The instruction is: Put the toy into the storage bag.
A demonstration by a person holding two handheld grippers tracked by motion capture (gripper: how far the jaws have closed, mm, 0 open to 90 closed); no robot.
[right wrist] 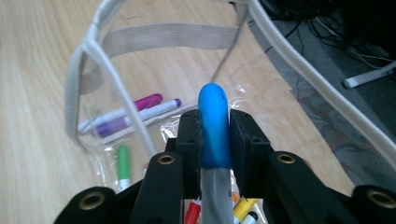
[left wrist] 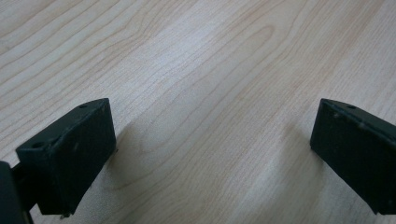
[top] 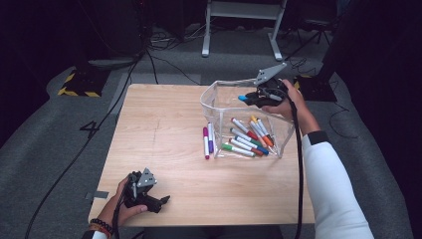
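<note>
My right gripper (top: 250, 99) hovers over the open top of a clear plastic pouch (top: 211, 102), shut on a blue-capped marker (right wrist: 214, 126) whose cap sticks out past the jaws. In the high view that blue-capped marker (top: 243, 98) points left above the pouch. Several markers (top: 249, 137) lie inside the pouch. A pink marker (top: 205, 143) and a purple marker (top: 210, 138) rest on the table just left of it. My left gripper (top: 163, 203) sits at the table's near left edge, jaws wide apart over bare wood, holding nothing.
The wooden table (top: 159, 129) has free room left of the pouch. Beyond the far edge, cables (top: 164, 62) and a white stand's legs (top: 239, 30) sit on the grey carpet.
</note>
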